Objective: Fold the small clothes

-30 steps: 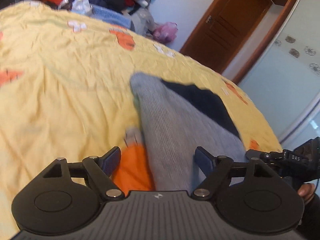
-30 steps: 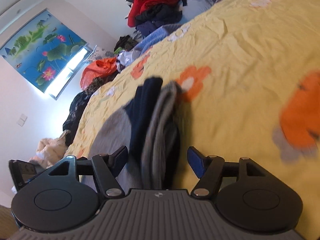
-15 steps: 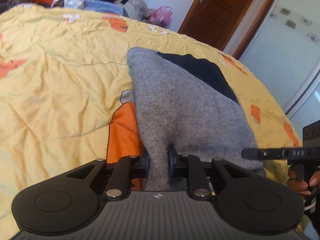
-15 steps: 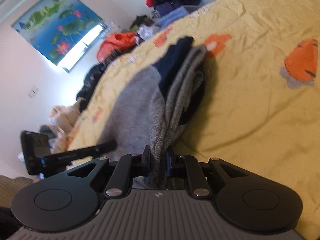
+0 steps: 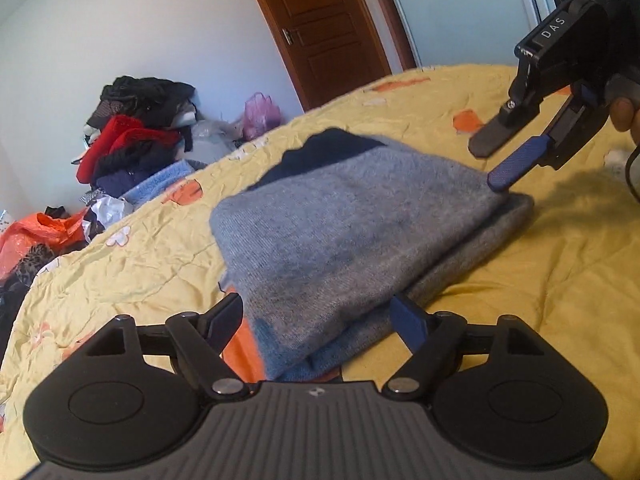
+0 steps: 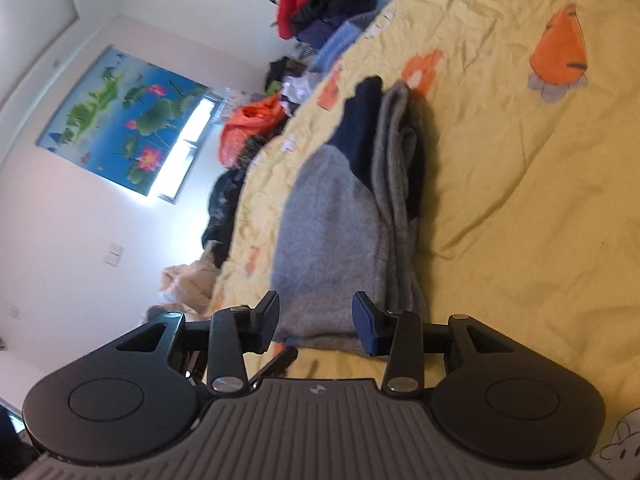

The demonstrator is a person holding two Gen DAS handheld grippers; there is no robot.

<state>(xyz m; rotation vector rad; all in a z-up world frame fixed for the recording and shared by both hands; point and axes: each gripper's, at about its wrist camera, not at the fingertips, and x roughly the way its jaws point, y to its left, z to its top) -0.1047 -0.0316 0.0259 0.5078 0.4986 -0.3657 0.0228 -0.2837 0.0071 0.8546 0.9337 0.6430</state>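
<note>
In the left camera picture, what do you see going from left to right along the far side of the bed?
Orange plastic bag → pile of red and black clothes → pink plastic bag → brown wooden door → right hand-held gripper, open above the folded grey sweater.

Your left gripper (image 5: 318,320) sits with its jaws spread wide, empty, at the near corner of the folded grey sweater (image 5: 344,240) on the yellow bedspread (image 5: 540,280). Your right gripper (image 5: 502,160) hovers open at the sweater's far right corner, one blue pad just touching the fabric. A pile of clothes (image 5: 136,128) lies beyond the bed, near a wooden door (image 5: 324,28).
</note>
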